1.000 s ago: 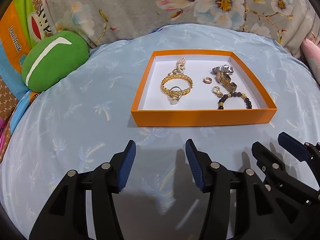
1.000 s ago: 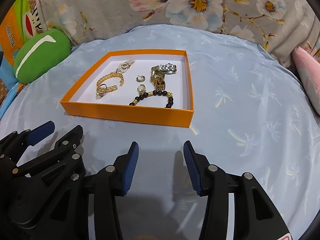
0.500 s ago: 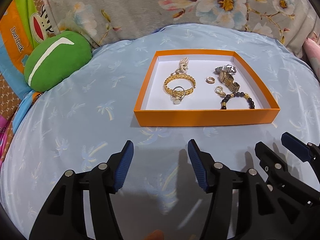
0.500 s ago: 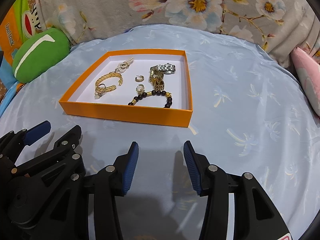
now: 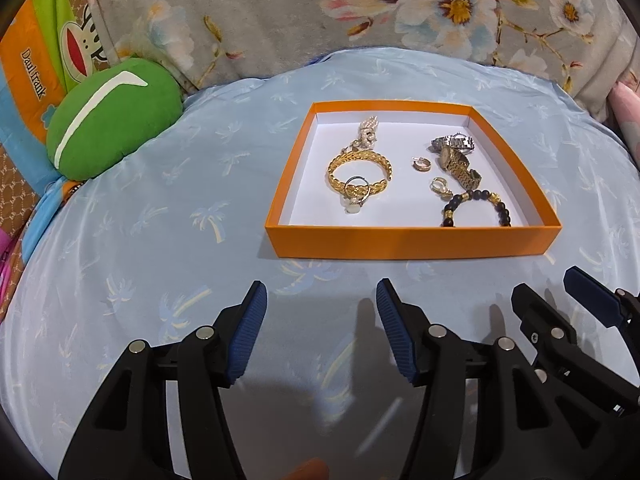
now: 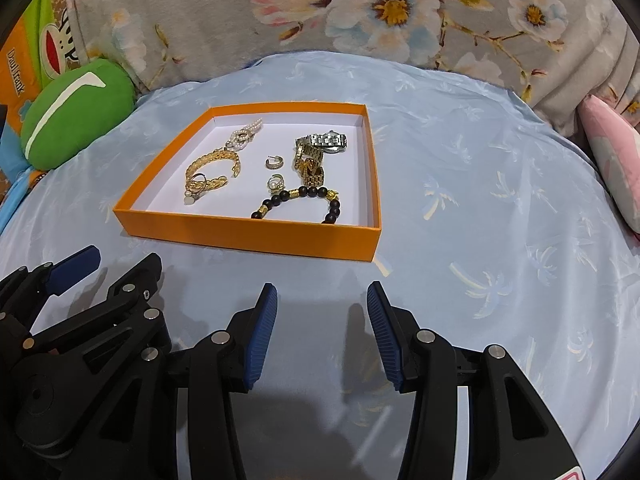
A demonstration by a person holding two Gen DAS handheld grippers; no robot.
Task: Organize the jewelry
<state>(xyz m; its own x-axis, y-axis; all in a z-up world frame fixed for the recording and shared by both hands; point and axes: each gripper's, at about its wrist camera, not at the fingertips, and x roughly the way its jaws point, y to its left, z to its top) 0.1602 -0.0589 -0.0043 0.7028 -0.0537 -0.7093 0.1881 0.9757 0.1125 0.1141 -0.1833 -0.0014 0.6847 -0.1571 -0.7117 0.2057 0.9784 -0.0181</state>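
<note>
An orange box (image 5: 412,246) with a white floor lies on the pale blue bedsheet. Inside it are a gold chain bangle (image 5: 358,172) with a ring (image 5: 356,191) on it, a pearl piece (image 5: 368,134), a silver watch (image 5: 452,144), a gold watch (image 5: 458,166), two small hoop earrings (image 5: 422,163) and a black bead bracelet (image 5: 476,208). My left gripper (image 5: 320,292) hovers in front of the box, open and empty. My right gripper (image 6: 322,292) stands beside it to the right, also open and empty. The box (image 6: 248,240) shows left of centre in the right wrist view.
A green plush cushion (image 5: 112,120) and a colourful printed cloth (image 5: 36,68) sit at the left. A floral blanket (image 5: 400,8) rises behind the sheet. A pink pillow (image 6: 612,168) lies at the right edge.
The left gripper's jaws have spread slightly wider. Both grippers and the box stay where they were.
</note>
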